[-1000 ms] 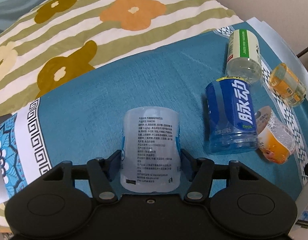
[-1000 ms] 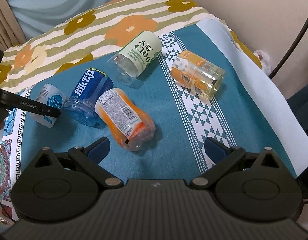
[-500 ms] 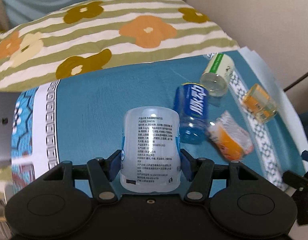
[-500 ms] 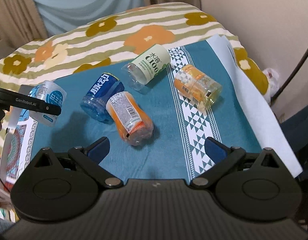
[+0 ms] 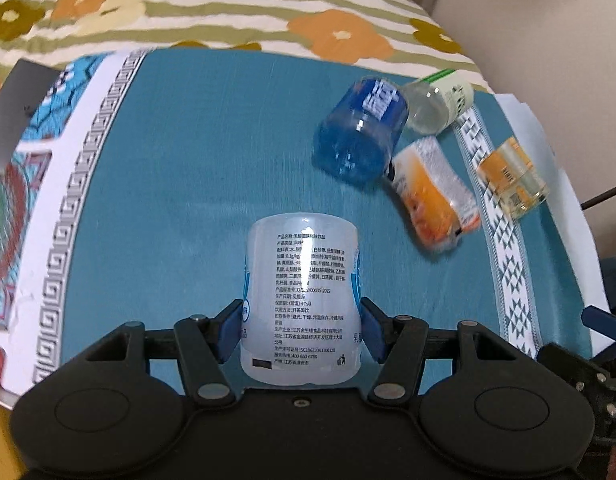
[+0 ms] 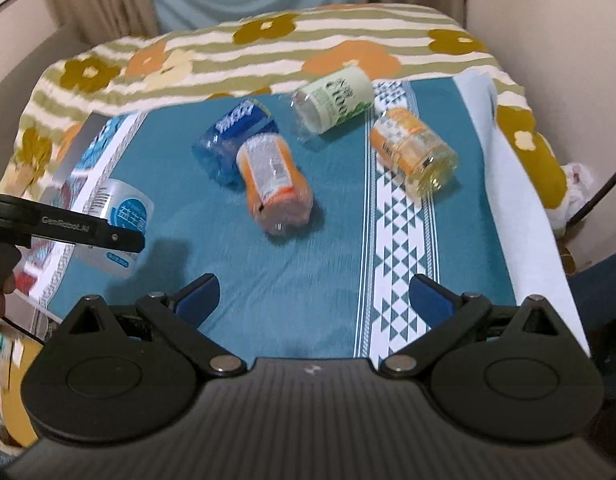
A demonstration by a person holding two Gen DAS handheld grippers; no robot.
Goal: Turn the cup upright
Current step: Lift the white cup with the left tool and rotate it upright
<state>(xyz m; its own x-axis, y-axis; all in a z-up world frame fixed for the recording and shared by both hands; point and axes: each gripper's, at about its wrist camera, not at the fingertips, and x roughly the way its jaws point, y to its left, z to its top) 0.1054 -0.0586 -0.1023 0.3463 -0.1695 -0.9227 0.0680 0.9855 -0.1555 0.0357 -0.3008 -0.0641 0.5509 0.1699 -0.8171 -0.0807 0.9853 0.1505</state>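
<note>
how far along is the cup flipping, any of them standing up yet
Nothing looks finished: no cup stands upright. In hand: the left gripper is shut on the white cup, which the right wrist view shows above the teal cloth. Left to do: the blue cup, orange cup, green-label cup and yellow cup all lie on their sides. The right gripper is open and empty.

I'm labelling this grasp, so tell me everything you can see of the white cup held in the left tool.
The white cup looks like a cut-off translucent plastic drink bottle wrapped in a white label with black Chinese print and light-blue side panels. The left tool is shut on it, one blue pad pressing each side of its lower body. From the right wrist view it hangs tilted above the teal cloth, apart from the other cups. Which end is open cannot be told.
</note>
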